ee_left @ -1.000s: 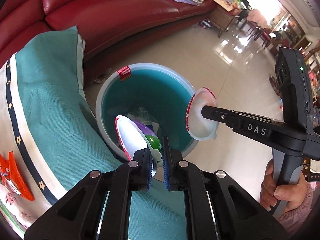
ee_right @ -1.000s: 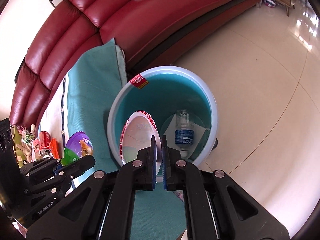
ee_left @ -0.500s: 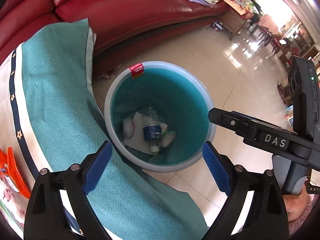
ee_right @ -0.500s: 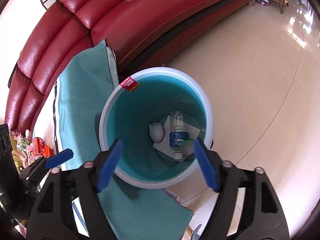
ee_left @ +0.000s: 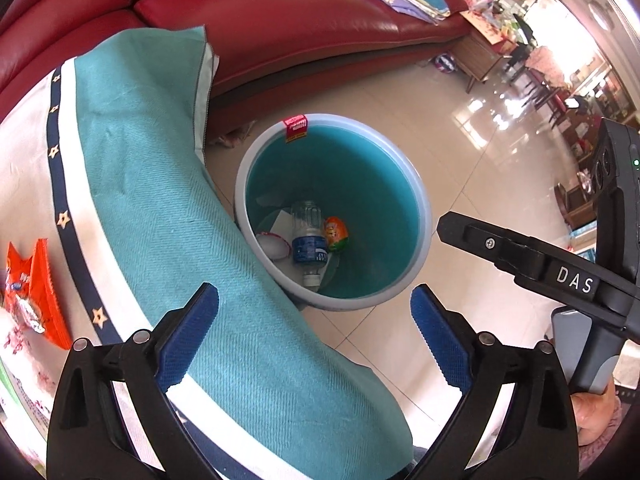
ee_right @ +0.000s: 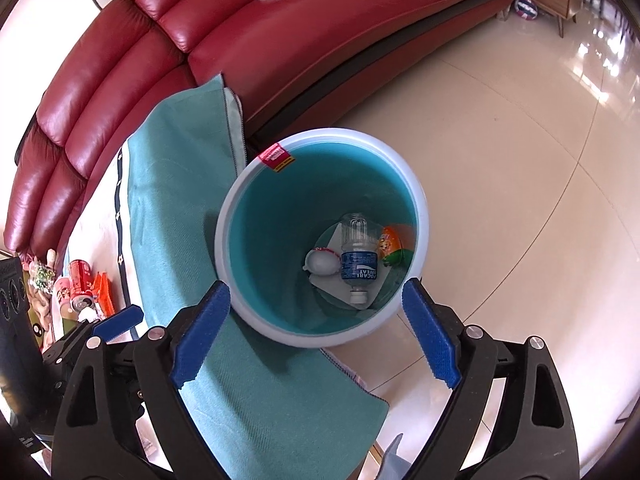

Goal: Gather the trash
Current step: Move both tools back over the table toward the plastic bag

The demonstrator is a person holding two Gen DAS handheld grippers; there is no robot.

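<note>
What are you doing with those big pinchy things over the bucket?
A person is collecting trash with a gripper in each hand. Both the left gripper and the right gripper are open and empty above the teal bin. In the bin lie a plastic bottle, a white lid and an orange wrapper. More litter waits on the table: an orange snack bag and red cans.

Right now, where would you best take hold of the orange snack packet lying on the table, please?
Grip the orange snack packet by its raised crimped edge facing the teal tablecloth, coming from above with the left gripper, whose jaws stand open. It lies flat, so only an edge offers purchase.
</note>
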